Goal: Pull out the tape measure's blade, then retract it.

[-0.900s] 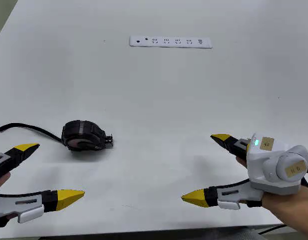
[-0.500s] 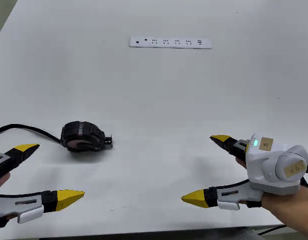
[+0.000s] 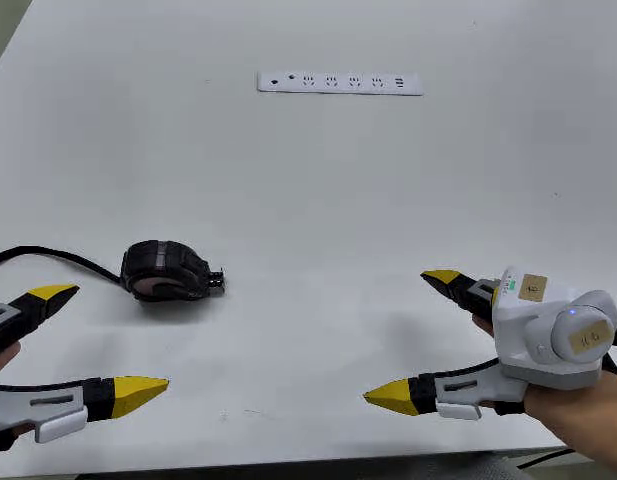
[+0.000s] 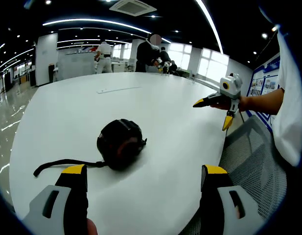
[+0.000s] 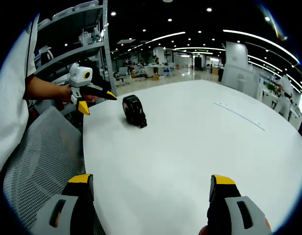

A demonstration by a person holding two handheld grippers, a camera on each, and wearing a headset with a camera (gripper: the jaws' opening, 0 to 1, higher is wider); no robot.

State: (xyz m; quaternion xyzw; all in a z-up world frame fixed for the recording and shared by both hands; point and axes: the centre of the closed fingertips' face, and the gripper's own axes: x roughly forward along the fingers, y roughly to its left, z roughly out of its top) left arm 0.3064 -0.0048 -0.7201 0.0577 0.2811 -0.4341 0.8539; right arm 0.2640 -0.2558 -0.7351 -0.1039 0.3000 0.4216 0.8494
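A black tape measure (image 3: 167, 271) lies on the white table (image 3: 318, 180) at the left, its blade tip facing right and a black wrist strap (image 3: 48, 257) trailing off to the left. The same tape measure (image 4: 119, 144) sits just ahead of my left gripper (image 4: 143, 178), and farther off as the tape measure (image 5: 134, 110) in the right gripper view. My left gripper (image 3: 94, 340) is open at the near left edge, a little short of the case. My right gripper (image 3: 416, 338) is open at the near right, well apart from it. Nothing is held.
A white power strip (image 3: 339, 83) lies flat at the far middle of the table. The table's near edge (image 3: 288, 463) runs just below both grippers. A mesh chair (image 5: 38, 161) stands beside the table. People stand far off in the room (image 4: 151, 51).
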